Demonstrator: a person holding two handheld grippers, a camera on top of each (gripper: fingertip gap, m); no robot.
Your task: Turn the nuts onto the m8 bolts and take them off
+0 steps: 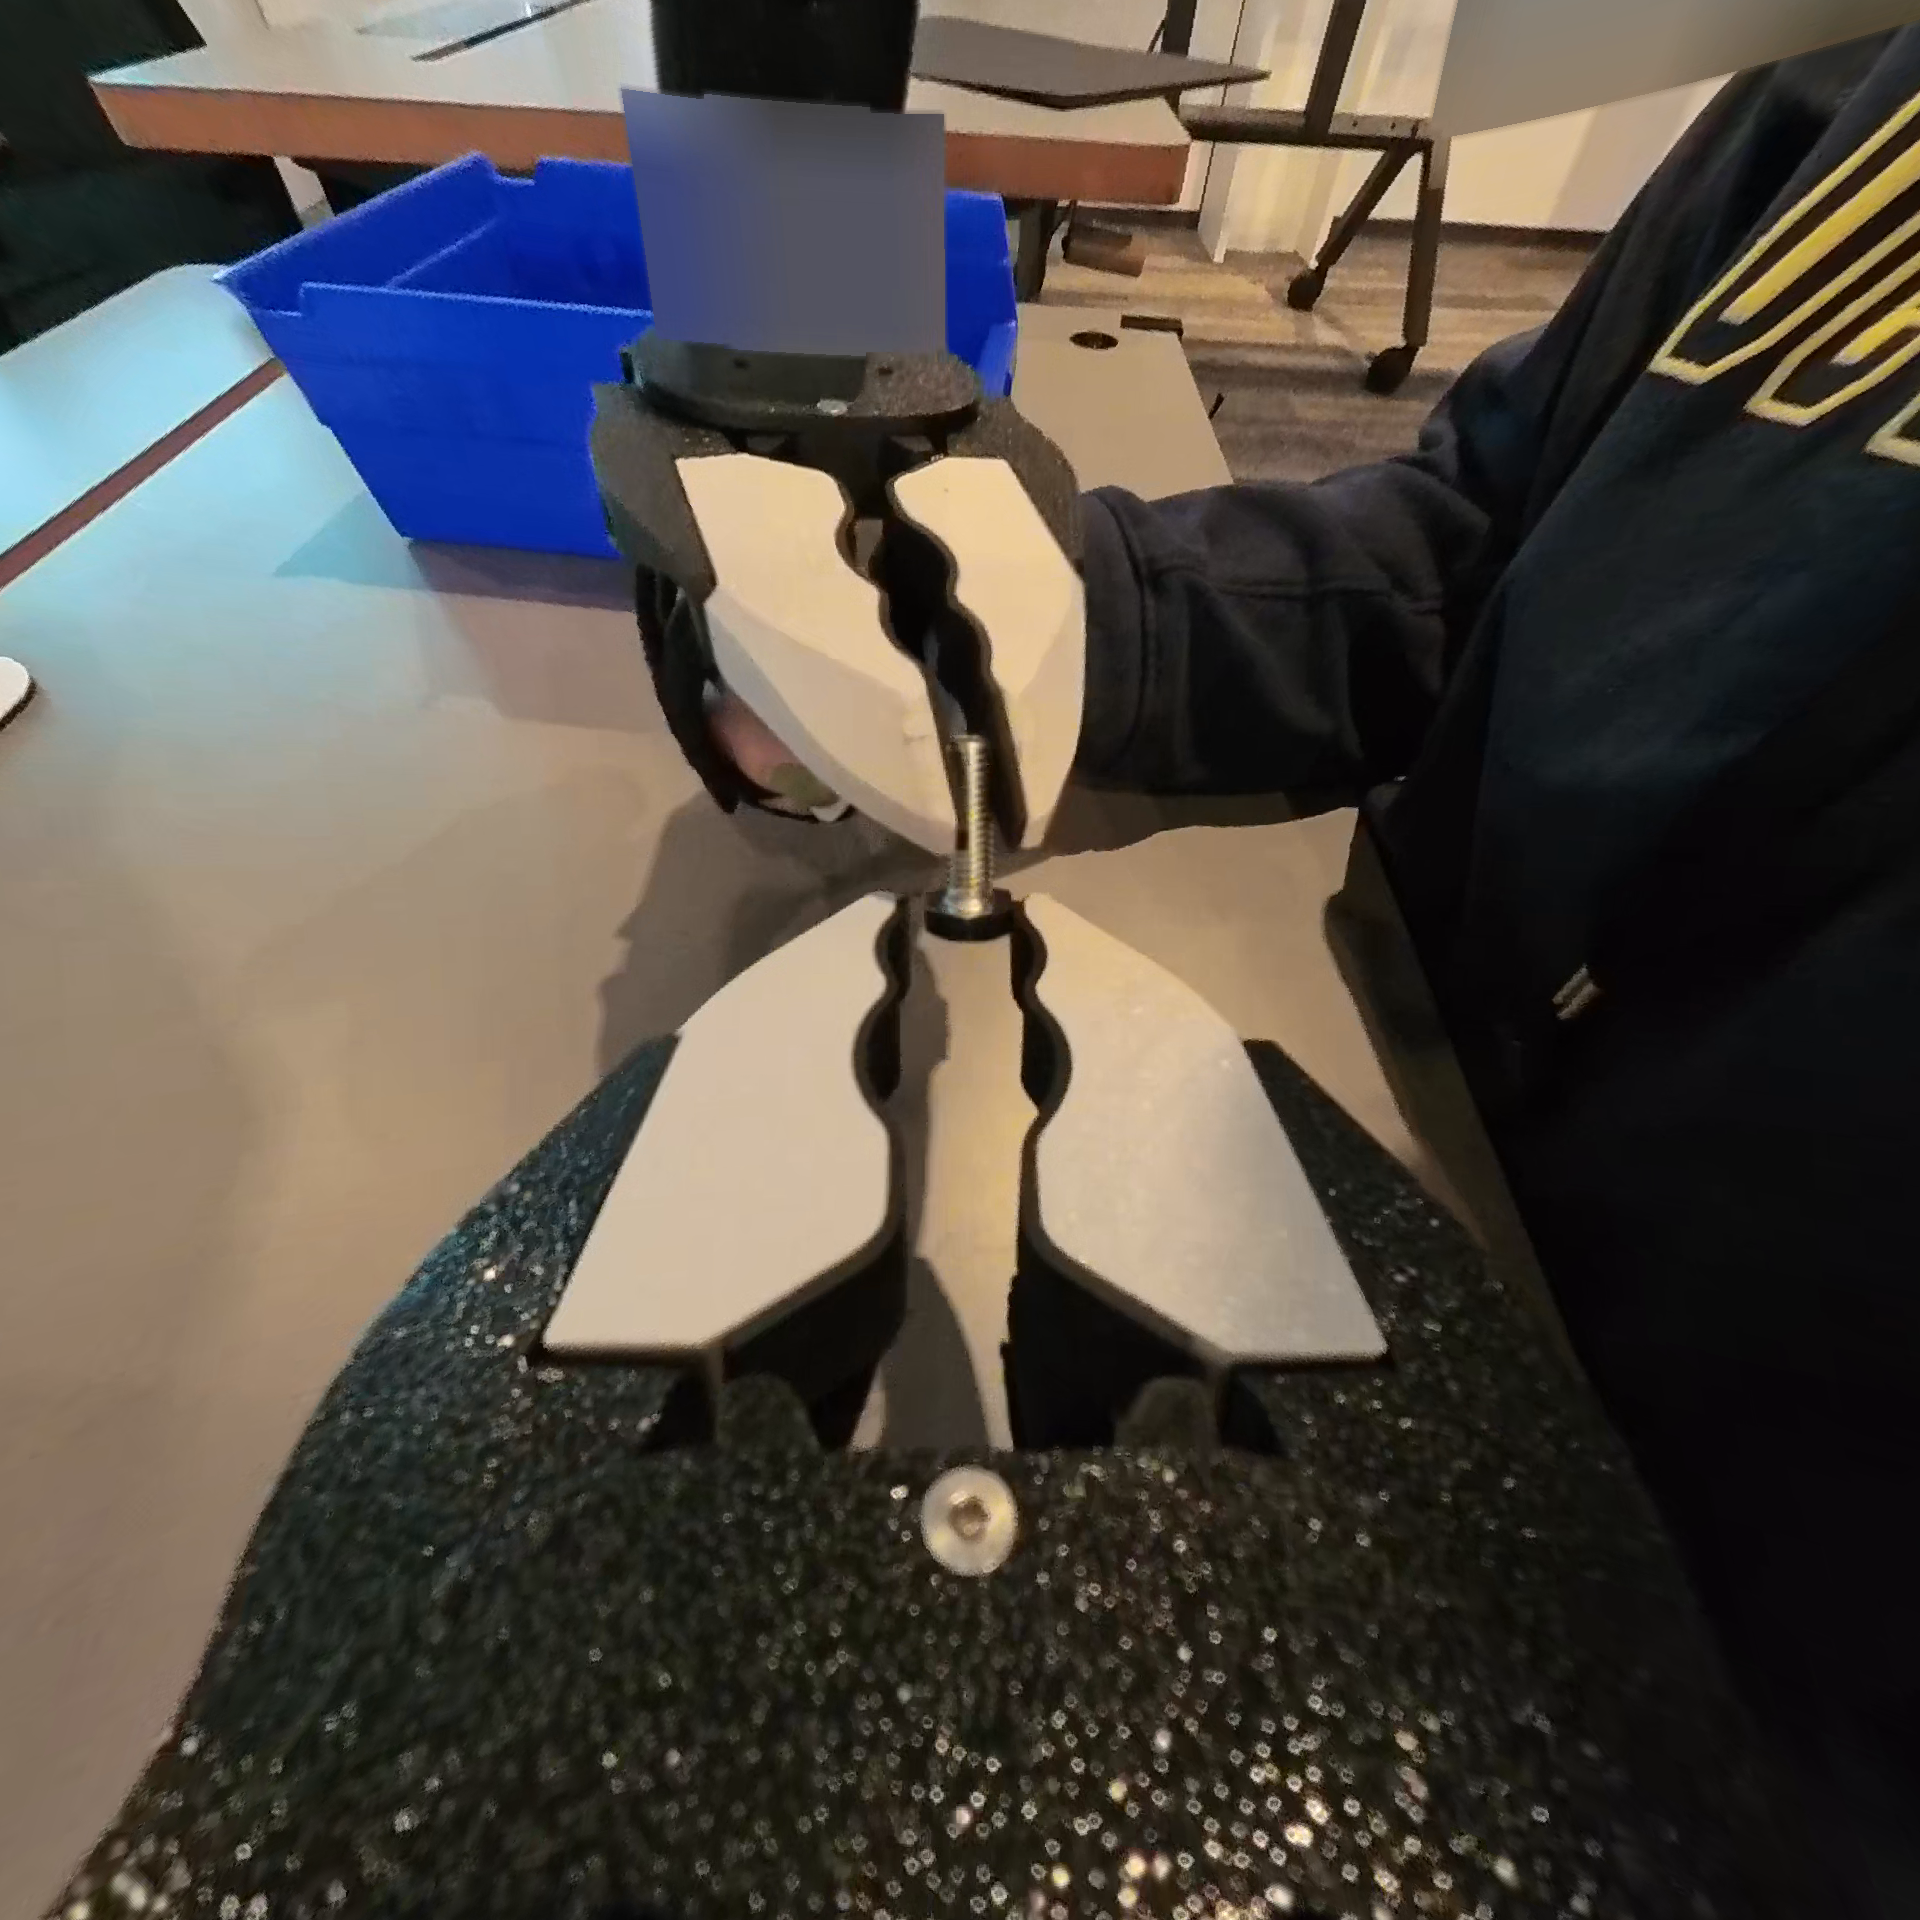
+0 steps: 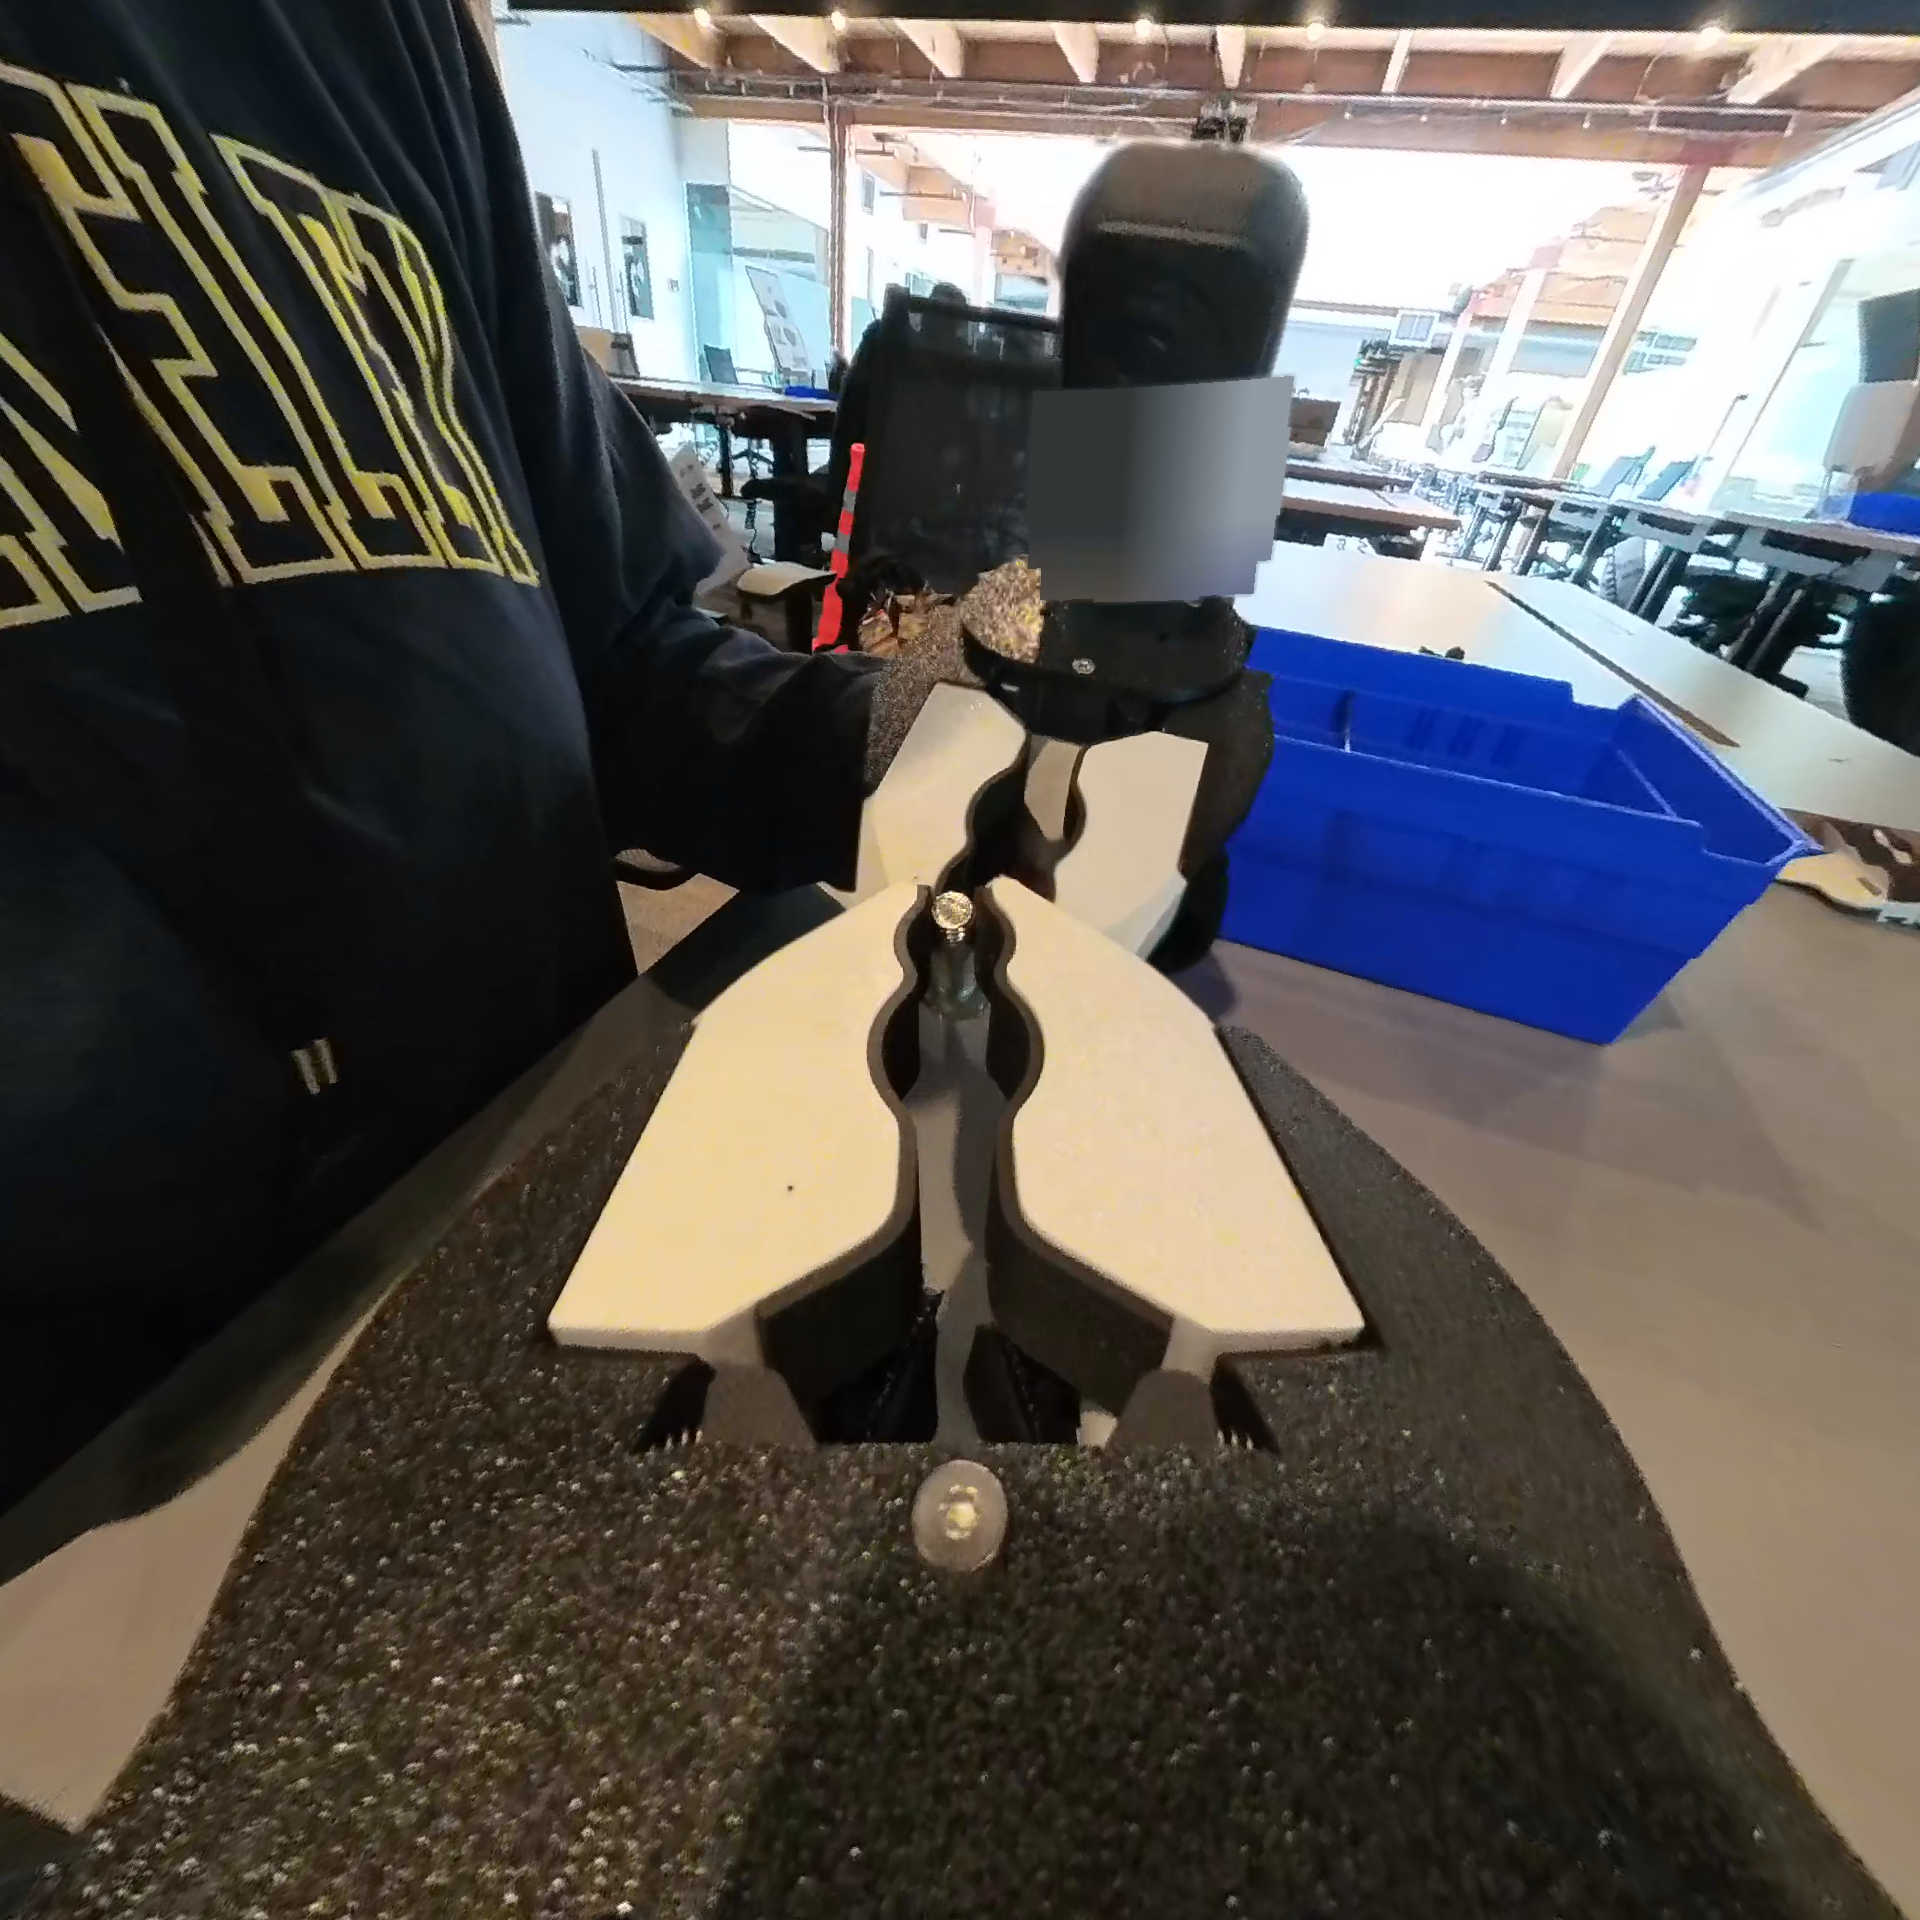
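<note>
The right gripper [image 2: 951,914] was clenched on a silver bolt [image 1: 968,821], its pads pressing the threaded shaft from both sides. The bolt stood upright between those fingertips and stuck out below them. At the bolt's lower end sat a black nut [image 1: 966,920], just ahead of the left gripper [image 1: 961,920]. That gripper's two fingertips stood on either side of the nut, closed in on it; the right one touched the nut, but whether the left one pressed it could not be told for certain. Both grippers met tip to tip above a grey table [image 1: 312,831]. Beyond the right gripper, further along the table, stood a blue bin [image 1: 436,395]. Beside the grippers was a person in a dark sweatshirt [image 1: 1662,727], whose sleeve reached the right gripper.
</note>
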